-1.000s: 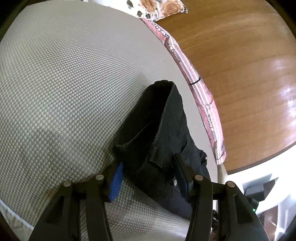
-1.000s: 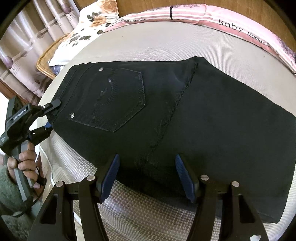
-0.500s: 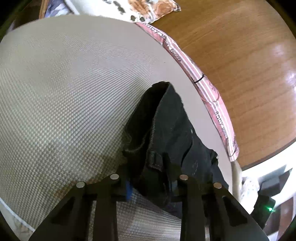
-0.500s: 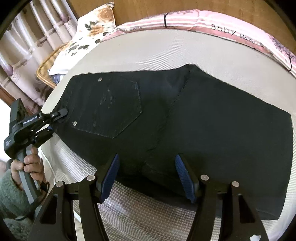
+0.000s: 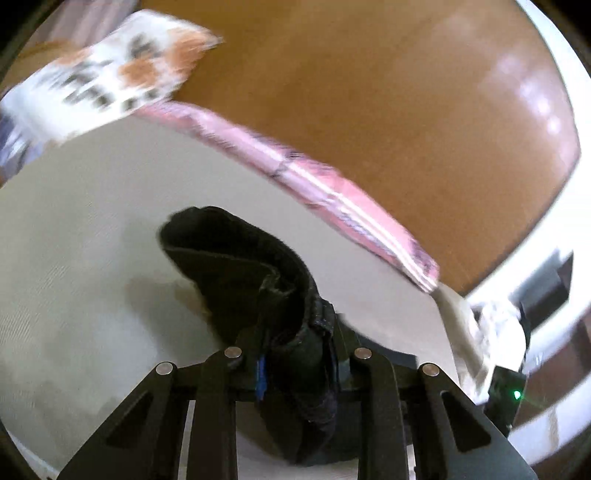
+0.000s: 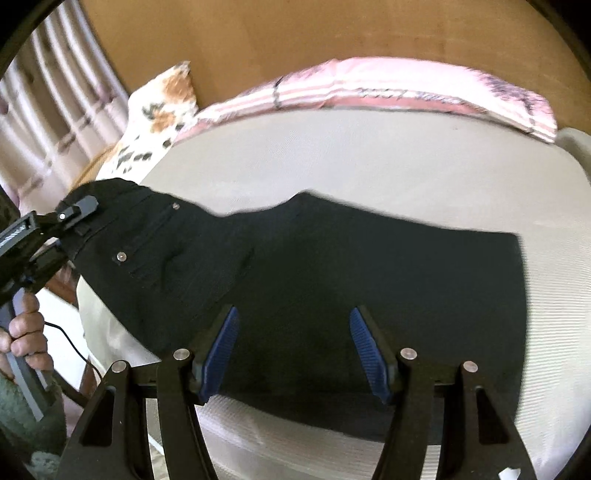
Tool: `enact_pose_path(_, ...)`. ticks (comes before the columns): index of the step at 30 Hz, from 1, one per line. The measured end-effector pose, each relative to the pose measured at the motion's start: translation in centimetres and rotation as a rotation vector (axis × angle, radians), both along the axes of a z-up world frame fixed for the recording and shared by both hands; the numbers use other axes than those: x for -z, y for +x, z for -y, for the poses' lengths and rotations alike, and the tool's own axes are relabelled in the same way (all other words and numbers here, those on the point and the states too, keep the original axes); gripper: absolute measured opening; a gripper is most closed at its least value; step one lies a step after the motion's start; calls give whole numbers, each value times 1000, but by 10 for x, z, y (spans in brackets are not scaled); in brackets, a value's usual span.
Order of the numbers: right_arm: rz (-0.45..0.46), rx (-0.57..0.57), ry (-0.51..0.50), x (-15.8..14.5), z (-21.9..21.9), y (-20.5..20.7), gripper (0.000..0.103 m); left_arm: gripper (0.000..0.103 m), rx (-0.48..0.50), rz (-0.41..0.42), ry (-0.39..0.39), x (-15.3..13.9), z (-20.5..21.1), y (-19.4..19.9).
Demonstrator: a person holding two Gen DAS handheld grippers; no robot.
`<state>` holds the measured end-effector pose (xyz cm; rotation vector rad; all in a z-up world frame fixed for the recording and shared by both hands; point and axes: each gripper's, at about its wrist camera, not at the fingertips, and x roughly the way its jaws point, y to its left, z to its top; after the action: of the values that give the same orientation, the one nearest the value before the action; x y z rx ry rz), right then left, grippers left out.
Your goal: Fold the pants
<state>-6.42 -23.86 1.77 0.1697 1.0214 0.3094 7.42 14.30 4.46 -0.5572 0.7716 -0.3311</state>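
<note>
The left gripper (image 5: pixel 297 363) pinches the waistband of the black pants (image 6: pixel 332 273) at centre-left of the frame, likely to fold it over, while the right gripper (image 6: pixel 293 350) hovers spread above the cloth on the bed (image 6: pixel 369 158).

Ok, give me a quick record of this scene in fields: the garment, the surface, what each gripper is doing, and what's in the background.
garment: black pants, waistband end lifted, leg end flat
surface: grey mattress
left gripper: shut on the waistband, fabric bunched between its pads
right gripper: open, pads apart above the pants' near edge, holding nothing
hand: grips the left gripper's handle
background: pink striped bedding along the far edge, floral pillow, wooden headboard
fold status: not yet folded over
</note>
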Motion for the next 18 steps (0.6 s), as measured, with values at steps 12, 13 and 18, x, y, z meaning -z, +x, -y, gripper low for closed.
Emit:
enact_pose_path(12, 24, 279, 62, -13, 126, -14, 60, 24, 409, 59, 60, -27, 195, 40)
enact_pose_path(13, 21, 292, 66, -12, 132, -15, 60, 24, 443, 47, 74, -22, 211, 41)
enact_pose_path(18, -4, 347, 84, 0, 165, -20, 60, 25, 581, -42, 169, 22, 276, 37)
